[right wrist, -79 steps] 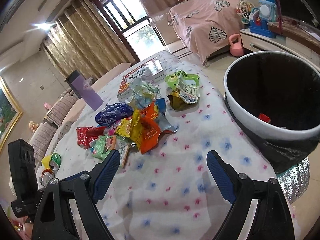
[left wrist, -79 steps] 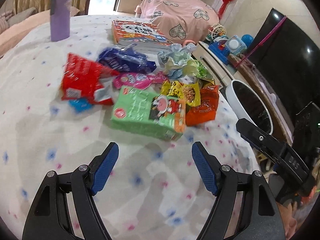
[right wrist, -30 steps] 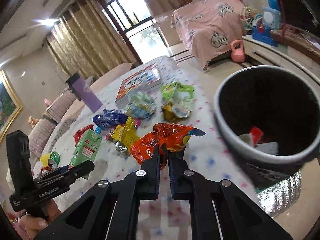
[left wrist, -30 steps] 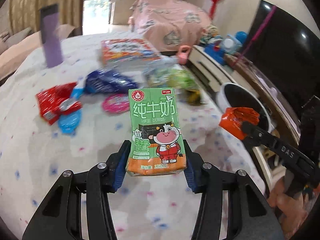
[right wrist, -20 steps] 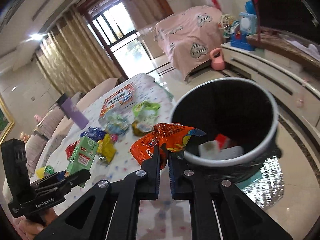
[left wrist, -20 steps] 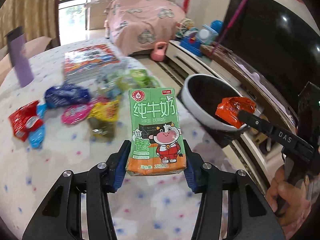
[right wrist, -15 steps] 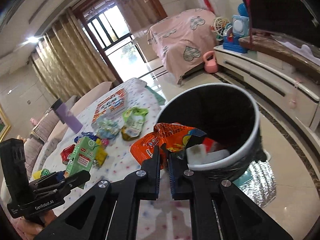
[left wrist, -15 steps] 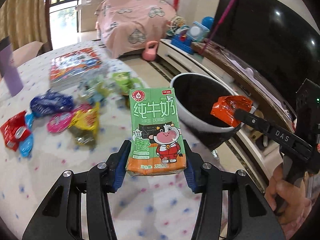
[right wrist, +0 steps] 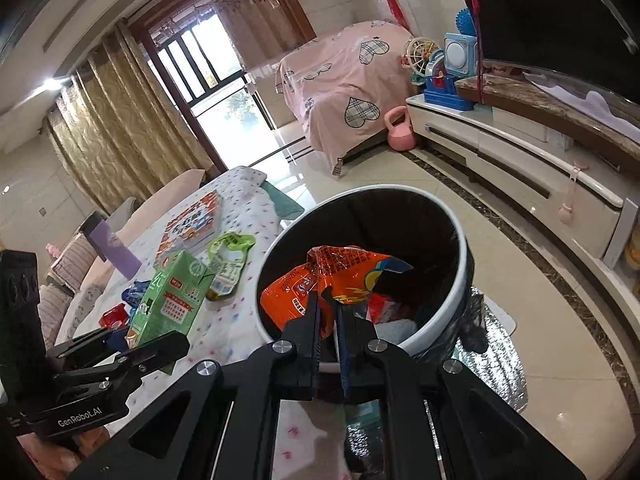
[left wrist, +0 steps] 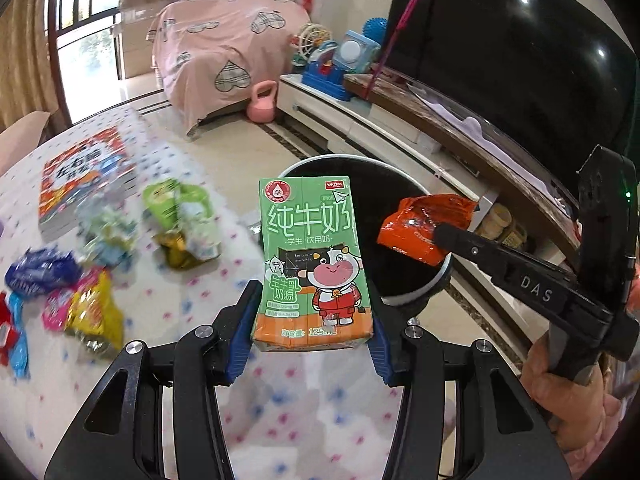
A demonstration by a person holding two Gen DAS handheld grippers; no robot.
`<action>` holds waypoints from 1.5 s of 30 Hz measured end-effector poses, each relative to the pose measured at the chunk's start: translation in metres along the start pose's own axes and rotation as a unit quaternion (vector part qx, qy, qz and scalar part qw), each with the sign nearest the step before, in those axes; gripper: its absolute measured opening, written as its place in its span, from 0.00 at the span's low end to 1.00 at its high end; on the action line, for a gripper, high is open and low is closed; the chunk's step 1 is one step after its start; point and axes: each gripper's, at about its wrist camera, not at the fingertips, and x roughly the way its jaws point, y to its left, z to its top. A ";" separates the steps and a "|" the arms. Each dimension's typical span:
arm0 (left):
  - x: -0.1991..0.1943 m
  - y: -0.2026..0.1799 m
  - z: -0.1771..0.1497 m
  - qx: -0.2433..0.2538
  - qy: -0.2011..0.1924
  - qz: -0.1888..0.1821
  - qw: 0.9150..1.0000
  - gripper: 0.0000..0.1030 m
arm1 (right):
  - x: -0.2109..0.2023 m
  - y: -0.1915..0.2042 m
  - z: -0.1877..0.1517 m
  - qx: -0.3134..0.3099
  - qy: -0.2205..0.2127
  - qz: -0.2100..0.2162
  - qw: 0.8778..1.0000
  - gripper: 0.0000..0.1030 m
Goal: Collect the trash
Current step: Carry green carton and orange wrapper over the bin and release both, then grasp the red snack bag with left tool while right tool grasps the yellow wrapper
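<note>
My left gripper (left wrist: 312, 344) is shut on a green milk carton (left wrist: 310, 264), held upright in the air in front of the trash bin (left wrist: 436, 280). The carton also shows in the right wrist view (right wrist: 172, 300). My right gripper (right wrist: 328, 300) is shut on an orange snack wrapper (right wrist: 332, 280) and holds it over the open mouth of the white-rimmed black bin (right wrist: 460, 240). The wrapper also shows in the left wrist view (left wrist: 420, 224). Some trash lies at the bottom of the bin.
Several wrappers lie on the dotted tablecloth: a green one (left wrist: 180, 208), a yellow one (left wrist: 94, 316), a blue one (left wrist: 36, 272). A book (left wrist: 84, 176) and a purple cup (right wrist: 108, 244) stand farther back. A white TV cabinet (right wrist: 520, 160) runs along the right.
Both grippers have moved from the table toward the bin. The orange wrapper is now over the bin's mouth and the carton is closer to its rim.
</note>
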 end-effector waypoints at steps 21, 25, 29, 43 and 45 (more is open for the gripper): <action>0.060 -0.018 0.028 0.025 0.042 0.003 0.999 0.47 | 0.035 -0.027 0.026 -0.019 0.043 -0.033 0.998 0.07; 0.066 -0.019 0.029 0.026 0.052 0.005 0.998 0.47 | 0.040 -0.029 0.028 -0.024 0.047 -0.037 0.998 0.12; 0.061 -0.018 0.027 0.024 0.044 0.006 0.999 0.63 | 0.043 -0.033 0.030 -0.020 0.049 -0.038 0.998 0.16; -0.006 0.030 -0.017 -0.042 -0.006 0.016 0.999 0.69 | 0.011 -0.015 0.015 0.017 -0.005 0.000 1.000 0.83; -0.015 0.042 -0.028 -0.055 -0.009 0.022 0.998 0.70 | 0.007 -0.005 0.007 0.020 -0.009 0.011 1.000 0.85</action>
